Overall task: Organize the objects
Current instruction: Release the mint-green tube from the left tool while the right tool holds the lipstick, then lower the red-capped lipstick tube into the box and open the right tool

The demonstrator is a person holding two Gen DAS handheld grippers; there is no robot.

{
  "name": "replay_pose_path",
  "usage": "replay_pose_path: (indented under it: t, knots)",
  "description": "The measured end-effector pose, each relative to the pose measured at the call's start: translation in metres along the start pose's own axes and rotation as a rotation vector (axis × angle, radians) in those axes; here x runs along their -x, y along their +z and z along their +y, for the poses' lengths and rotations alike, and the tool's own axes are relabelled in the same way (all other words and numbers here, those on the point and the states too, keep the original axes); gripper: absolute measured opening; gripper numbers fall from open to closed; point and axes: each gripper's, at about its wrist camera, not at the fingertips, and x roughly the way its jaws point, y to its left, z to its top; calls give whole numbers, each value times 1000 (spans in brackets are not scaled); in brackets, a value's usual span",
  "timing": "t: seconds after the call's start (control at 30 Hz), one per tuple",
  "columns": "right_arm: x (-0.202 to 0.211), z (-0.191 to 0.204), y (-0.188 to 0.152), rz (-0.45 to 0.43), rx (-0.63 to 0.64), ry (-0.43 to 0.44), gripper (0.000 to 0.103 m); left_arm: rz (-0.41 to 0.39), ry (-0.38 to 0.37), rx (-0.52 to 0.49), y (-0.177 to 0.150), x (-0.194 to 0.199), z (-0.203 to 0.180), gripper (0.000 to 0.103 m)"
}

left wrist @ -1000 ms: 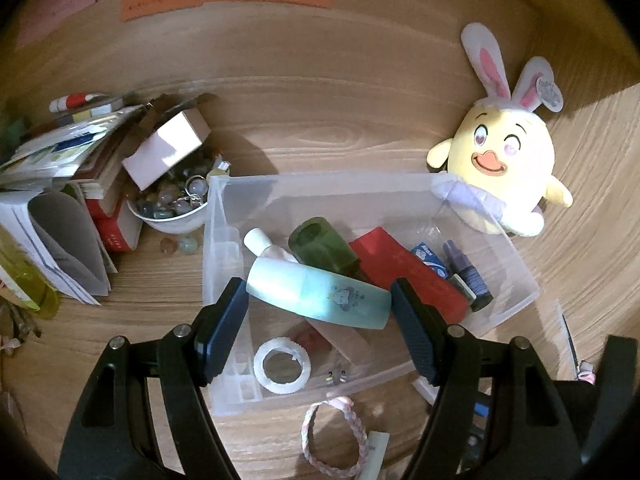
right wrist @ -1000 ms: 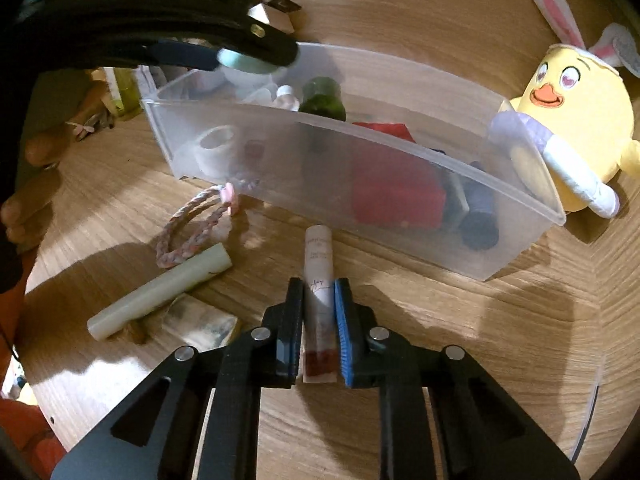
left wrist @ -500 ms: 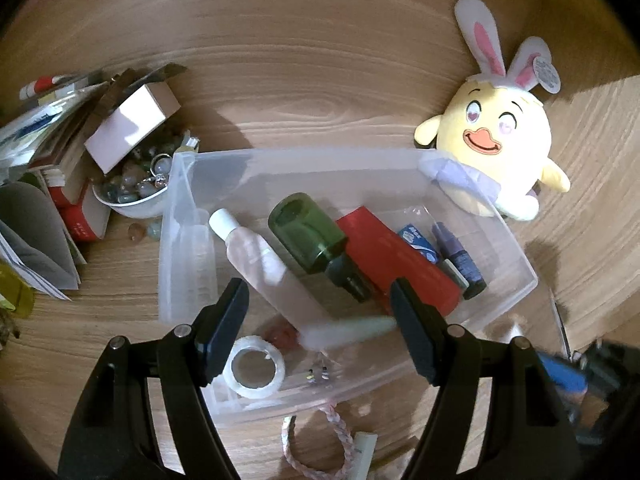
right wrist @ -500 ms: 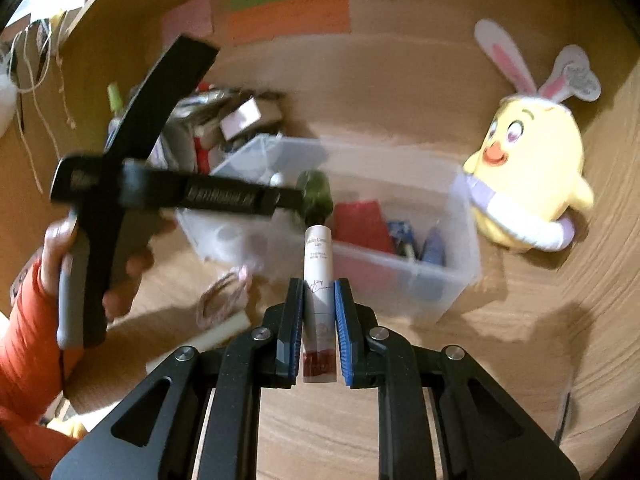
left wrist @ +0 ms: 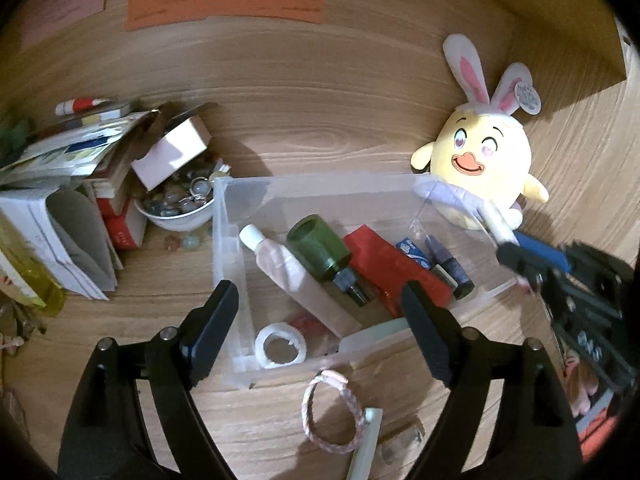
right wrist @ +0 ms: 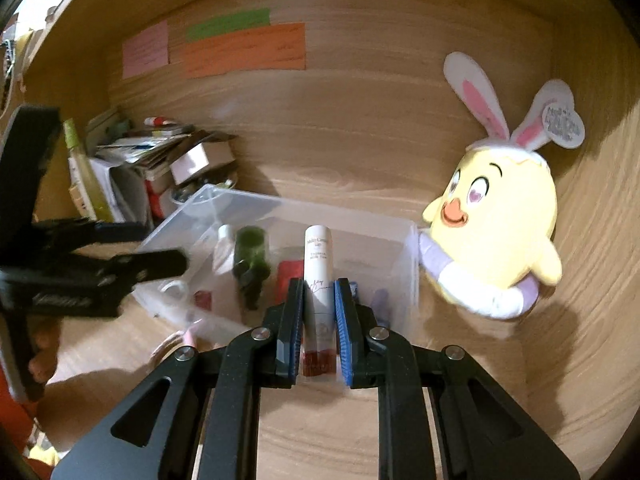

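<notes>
the left gripper (left wrist: 320,320) angles downward with its black jaws opening wide and nothing pressed between the pads. the right gripper (right wrist: 318,320) angles downward too, its blue-padded jaws clamped on a slim white tube (right wrist: 318,276). bare fingers (right wrist: 38,354) of the person's left hand wrap the left gripper's handle.

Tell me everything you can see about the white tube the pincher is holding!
The white tube is slim and looks like smooth plastic, with small dark writing near its top and a dark red band at its bottom end. The right gripper is shut on it, one blue pad pressing each side of its lower half. It is off the table, pointing away from the camera toward the clear plastic bin. In the left camera only its pale tip shows, in front of the plush chick.
</notes>
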Motion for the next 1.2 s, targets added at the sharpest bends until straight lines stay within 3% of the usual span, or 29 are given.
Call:
replay_pose_path:
  t: [0.7, 0.97, 1.2]
  knots:
    - [-78, -10, 0, 160, -46, 8, 14, 27, 63, 13, -48, 24, 25, 88]
    - [-87, -6, -3, 195, -40, 15, 14, 127, 44, 6, -67, -4, 18, 89]
    - [-87, -9, -3, 202, -53, 29, 14, 181, 7, 85, -67, -30, 14, 89]
